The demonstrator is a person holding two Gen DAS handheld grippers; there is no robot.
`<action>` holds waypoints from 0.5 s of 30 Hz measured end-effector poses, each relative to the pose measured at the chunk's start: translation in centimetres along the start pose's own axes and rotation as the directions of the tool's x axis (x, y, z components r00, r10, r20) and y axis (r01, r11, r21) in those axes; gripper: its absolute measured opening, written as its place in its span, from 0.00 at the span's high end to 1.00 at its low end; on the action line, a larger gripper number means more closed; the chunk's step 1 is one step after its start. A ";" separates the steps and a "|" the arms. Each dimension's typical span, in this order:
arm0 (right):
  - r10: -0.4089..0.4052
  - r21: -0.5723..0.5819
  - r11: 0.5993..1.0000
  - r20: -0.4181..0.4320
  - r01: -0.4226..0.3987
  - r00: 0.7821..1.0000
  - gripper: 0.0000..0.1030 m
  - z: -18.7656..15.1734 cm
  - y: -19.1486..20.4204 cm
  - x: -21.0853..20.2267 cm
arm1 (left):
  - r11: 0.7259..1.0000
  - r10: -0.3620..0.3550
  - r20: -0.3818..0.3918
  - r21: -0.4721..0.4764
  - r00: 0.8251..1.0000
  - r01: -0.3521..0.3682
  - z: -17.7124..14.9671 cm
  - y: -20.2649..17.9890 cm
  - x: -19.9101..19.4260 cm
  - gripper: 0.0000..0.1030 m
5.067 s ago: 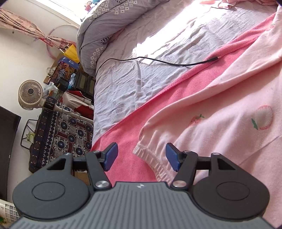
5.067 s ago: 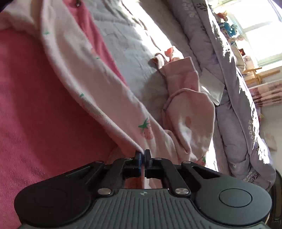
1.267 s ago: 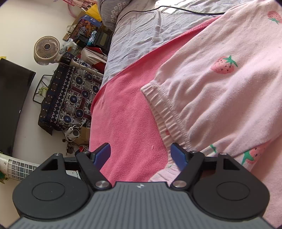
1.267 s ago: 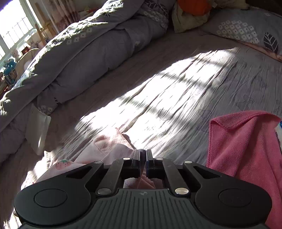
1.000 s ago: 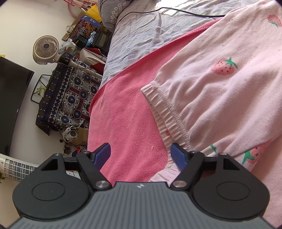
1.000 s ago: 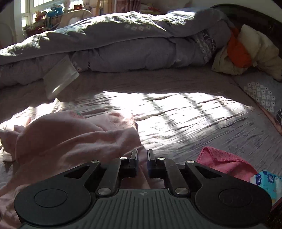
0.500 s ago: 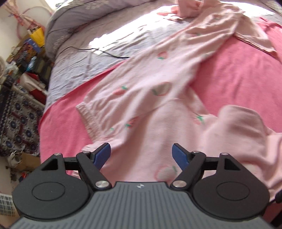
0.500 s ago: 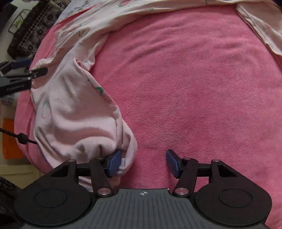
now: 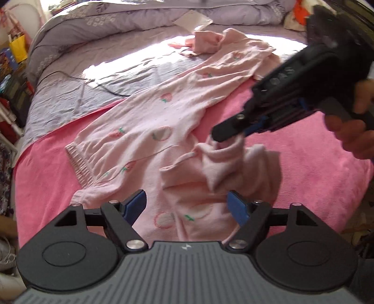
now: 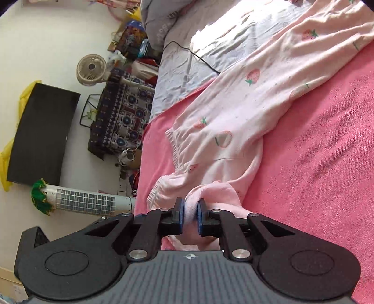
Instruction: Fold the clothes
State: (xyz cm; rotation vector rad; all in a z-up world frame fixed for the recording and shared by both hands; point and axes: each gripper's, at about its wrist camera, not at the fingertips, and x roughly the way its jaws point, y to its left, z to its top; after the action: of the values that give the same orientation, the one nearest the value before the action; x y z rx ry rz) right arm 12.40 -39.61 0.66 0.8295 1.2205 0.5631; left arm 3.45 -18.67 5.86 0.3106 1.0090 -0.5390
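Pajama trousers (image 9: 149, 121): long axis runs away from your jaws. Right gripper (image 10: 190, 216) jaws closing on bunched fabric; left gripper (image 9: 187, 205) jaws apart, empty, above the waistband end.

Soft matt fleece pyjama trousers (image 9: 149, 121), fuzzy pink terry blanket (image 10: 315, 145), wrinkled cotton sheet (image 9: 70, 93)

A deep-pink terry blanket (image 9: 311, 173) covers the near part of the bed, over a pale grey-lilac printed sheet (image 9: 131, 53) crossed by a thin black cable (image 10: 198, 57), with a rumpled grey quilt with small white flowers (image 9: 98, 16) heaped along the far side. Beside the bed, in the right wrist view, stand a small round beige fan (image 10: 91, 69), a flat black screen (image 10: 41, 136) and a white tower fan (image 10: 93, 200) — lying across the picture — next to a dark patterned cloth with blue medallions (image 10: 121, 117).
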 end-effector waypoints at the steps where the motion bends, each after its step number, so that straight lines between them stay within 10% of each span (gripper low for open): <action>1: -0.002 0.015 1.000 -0.017 0.002 1.000 0.87 0.3 -0.3 0.2 | 0.999 -0.019 0.009 0.045 1.000 0.019 0.2 -1.2 0.9 0.24; 5: 0.006 -0.017 1.000 -0.087 -0.007 0.996 0.86 -0.5 -0.6 0.7 | 0.989 -0.002 0.003 0.146 1.000 0.002 0.7 -4.6 5.4 0.33; 7: -0.006 -0.036 0.999 -0.110 0.002 0.994 0.81 -1.1 -0.6 0.3 | 0.994 -0.015 -0.015 0.106 1.000 0.016 0.7 -4.7 6.8 0.67; 13: -0.088 0.014 0.996 0.040 0.088 0.995 0.41 -2.3 -2.8 -3.9 | 0.990 -0.095 0.039 -0.098 0.995 0.098 0.6 -1.3 4.2 0.76; 15: -0.137 0.022 0.991 0.077 0.136 0.988 0.41 -2.7 -3.6 -4.3 | 0.973 -0.118 0.084 -0.188 0.989 0.132 0.8 0.6 1.9 0.76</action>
State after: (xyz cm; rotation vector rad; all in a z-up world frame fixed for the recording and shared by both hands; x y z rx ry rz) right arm 8.49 -44.40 -0.05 0.7689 1.2008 0.4059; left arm 5.19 -19.10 4.64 0.0541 1.0065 -0.5572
